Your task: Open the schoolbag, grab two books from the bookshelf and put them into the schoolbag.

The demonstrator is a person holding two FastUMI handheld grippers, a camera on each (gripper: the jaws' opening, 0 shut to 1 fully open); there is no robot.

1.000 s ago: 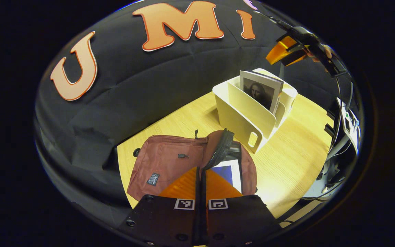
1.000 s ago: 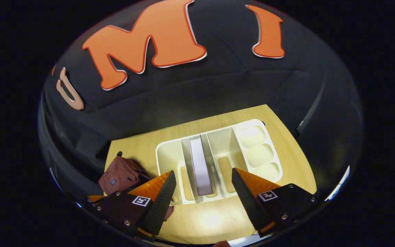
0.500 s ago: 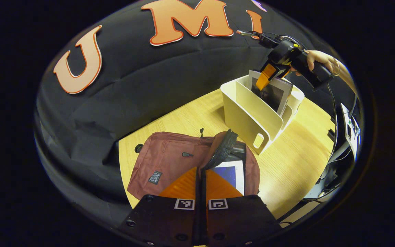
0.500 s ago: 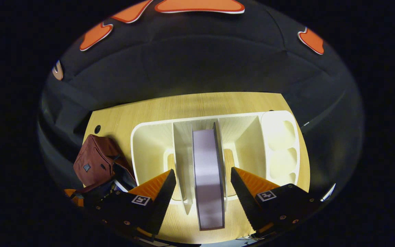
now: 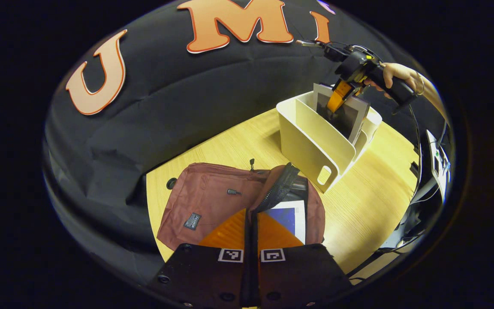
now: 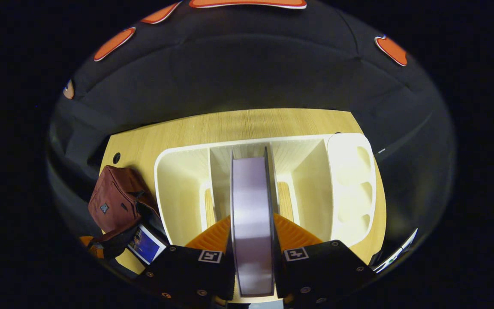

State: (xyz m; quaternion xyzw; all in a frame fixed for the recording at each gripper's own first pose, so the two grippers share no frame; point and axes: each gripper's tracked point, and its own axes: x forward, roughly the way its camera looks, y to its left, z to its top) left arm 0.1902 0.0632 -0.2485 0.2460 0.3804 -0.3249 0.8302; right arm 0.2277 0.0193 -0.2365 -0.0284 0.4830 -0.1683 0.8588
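Here, from left to right:

Schoolbag (image 5: 212, 206): laid flat on the wooden table (image 5: 371, 201) at the left side, its zip opening pulled apart; in the right gripper view it is seen at the far left (image 6: 116, 199).

Book in the bag (image 5: 292, 216): a blue-and-white cover is seen lying inside the bag's mouth, partly covered by the flap; in the right gripper view (image 6: 146, 245) it is seen at the bag's lower edge.

Left gripper (image 5: 251, 223): held just over the bag's opening, its two fingers pressed together with nothing seen between them.

Bookshelf (image 5: 315, 146): a pale divided rack, stood on the table just right of the bag; its slots are seen from above in the right gripper view (image 6: 187, 171), with a row of round cups at its right end.

Book in the shelf (image 6: 251, 223): stood upright in the middle slot; its dark cover is seen in the left gripper view (image 5: 345, 118).

Right gripper (image 6: 252, 234): clamped on the upright book, one finger pressed on each cover; in the left gripper view it is seen (image 5: 337, 96) reaching down into the rack, held by a hand (image 5: 395, 75).
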